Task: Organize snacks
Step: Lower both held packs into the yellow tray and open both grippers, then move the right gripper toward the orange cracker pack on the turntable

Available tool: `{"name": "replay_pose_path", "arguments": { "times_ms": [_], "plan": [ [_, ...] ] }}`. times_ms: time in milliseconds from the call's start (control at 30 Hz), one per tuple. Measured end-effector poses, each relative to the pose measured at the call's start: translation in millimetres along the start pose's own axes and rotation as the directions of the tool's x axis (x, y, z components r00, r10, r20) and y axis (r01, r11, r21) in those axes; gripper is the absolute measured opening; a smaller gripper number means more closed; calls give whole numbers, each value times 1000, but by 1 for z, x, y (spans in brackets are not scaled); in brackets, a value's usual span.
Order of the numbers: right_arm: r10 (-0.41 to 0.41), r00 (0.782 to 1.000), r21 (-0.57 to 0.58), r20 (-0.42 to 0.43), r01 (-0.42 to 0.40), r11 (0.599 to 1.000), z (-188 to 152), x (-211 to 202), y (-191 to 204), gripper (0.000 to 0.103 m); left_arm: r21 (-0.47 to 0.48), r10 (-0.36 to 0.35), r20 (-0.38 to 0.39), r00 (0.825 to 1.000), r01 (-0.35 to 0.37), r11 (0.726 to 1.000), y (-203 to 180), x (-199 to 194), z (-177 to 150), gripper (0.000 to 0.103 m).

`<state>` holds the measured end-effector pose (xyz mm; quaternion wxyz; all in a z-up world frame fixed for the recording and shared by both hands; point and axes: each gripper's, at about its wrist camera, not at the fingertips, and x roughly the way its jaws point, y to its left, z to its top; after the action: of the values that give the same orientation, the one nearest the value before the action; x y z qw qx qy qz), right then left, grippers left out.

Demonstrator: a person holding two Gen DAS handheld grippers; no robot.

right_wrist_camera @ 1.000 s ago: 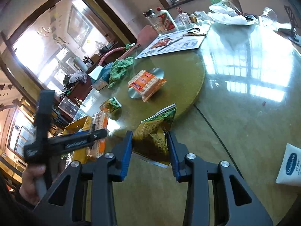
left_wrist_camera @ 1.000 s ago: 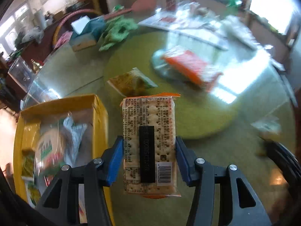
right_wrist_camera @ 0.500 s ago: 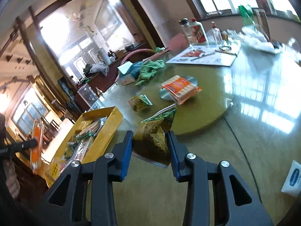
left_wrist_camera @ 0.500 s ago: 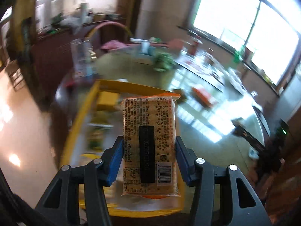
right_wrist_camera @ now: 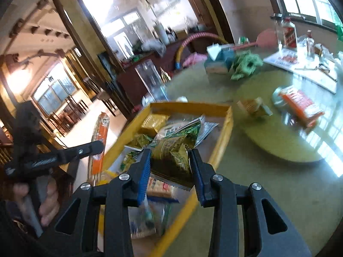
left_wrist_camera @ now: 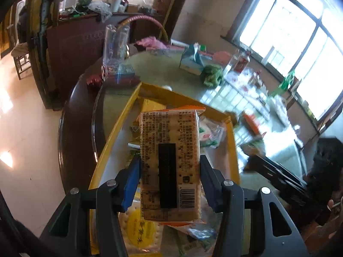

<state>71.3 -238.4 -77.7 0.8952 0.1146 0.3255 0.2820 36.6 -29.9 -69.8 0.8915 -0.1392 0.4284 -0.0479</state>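
Observation:
My left gripper [left_wrist_camera: 170,178] is shut on an upright cracker pack [left_wrist_camera: 169,162] with an orange trim, held above the yellow box [left_wrist_camera: 120,128] of snacks. In the right wrist view that same cracker pack [right_wrist_camera: 99,141] shows edge-on at the left, in the left gripper [right_wrist_camera: 94,147], held by a hand. My right gripper [right_wrist_camera: 170,169] is shut on a green and yellow snack bag [right_wrist_camera: 173,150], which hangs over the near part of the yellow box [right_wrist_camera: 225,132]. Several snack packets lie inside the box.
On the round green table [right_wrist_camera: 257,171] lie a small yellow-green packet [right_wrist_camera: 254,107] and an orange pack [right_wrist_camera: 300,105] on a silver disc. A tissue box [right_wrist_camera: 218,63], green cloth [right_wrist_camera: 246,64] and bottles [right_wrist_camera: 288,33] stand farther back. A clear container [left_wrist_camera: 114,45] stands at the table edge.
Both grippers swung left from over the table to above the yellow box, each carrying its pack. The box now fills the middle of both views.

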Motion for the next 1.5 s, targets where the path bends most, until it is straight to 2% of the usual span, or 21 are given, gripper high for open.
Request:
{"name": "replay_pose_path", "arguments": {
  "times_ms": [100,267,367,433,467,533,567,600,633,700,867,933,1067,1133,1200,1267,1333,1500],
  "plan": [
    [-48,998,-7,-32,48,999,-7,37,2,38,20,23,-28,999,-22,1000,3,14,-2,53],
    [-75,995,-3,-66,74,997,-13,49,-1,40,20,0,-59,998,1,1000,1,27,-1,53],
    [-91,994,1,-62,91,996,-14,51,-4,46,27,6,-78,997,-4,1000,-1,38,0,54],
    [-91,994,-3,-54,91,996,-14,52,-4,58,31,20,-95,995,-17,999,-1,45,-1,59],
    [-74,996,1,-53,75,997,-14,51,-3,60,31,22,-99,995,-19,999,0,44,0,59],
    [-36,999,15,-40,37,999,-14,48,-3,68,13,-9,-62,998,10,1000,1,32,0,59],
    [-32,999,17,-24,32,999,-14,44,-3,68,-2,-33,-21,999,33,999,2,20,0,63],
    [-28,1000,20,-3,28,999,-13,39,-4,68,-14,-42,11,999,42,999,3,10,0,72],
    [-21,1000,24,9,21,999,-12,36,-4,69,-24,-44,31,999,45,999,2,4,-1,75],
    [12,999,39,35,-13,999,-9,29,-6,70,-42,-51,58,997,53,998,-2,-8,-7,76],
    [64,996,54,57,-67,996,-2,10,-7,72,-37,-124,100,987,129,991,-28,-26,-25,77],
    [79,995,61,67,-83,995,2,-5,-13,78,-26,-155,95,983,158,987,-44,-25,-31,78],
    [37,998,92,59,-43,995,6,-39,-49,79,23,-191,92,977,190,982,-73,-23,-38,78],
    [-35,999,87,37,32,996,11,-51,-72,79,45,-201,86,976,198,979,-85,-20,-41,78],
    [-94,995,87,-28,97,991,22,-51,-103,79,56,-206,77,975,202,978,-93,-17,-44,78],
    [-121,989,93,-83,128,987,33,-46,-128,79,65,-234,61,970,231,971,-97,-15,-46,78],
    [-193,972,93,-130,206,974,49,-36,-157,79,82,-255,54,965,250,965,-101,-15,-48,78],
    [-296,930,112,-217,325,939,89,1,-218,79,72,-247,64,967,243,967,-98,-19,-50,78]
  ]
}}
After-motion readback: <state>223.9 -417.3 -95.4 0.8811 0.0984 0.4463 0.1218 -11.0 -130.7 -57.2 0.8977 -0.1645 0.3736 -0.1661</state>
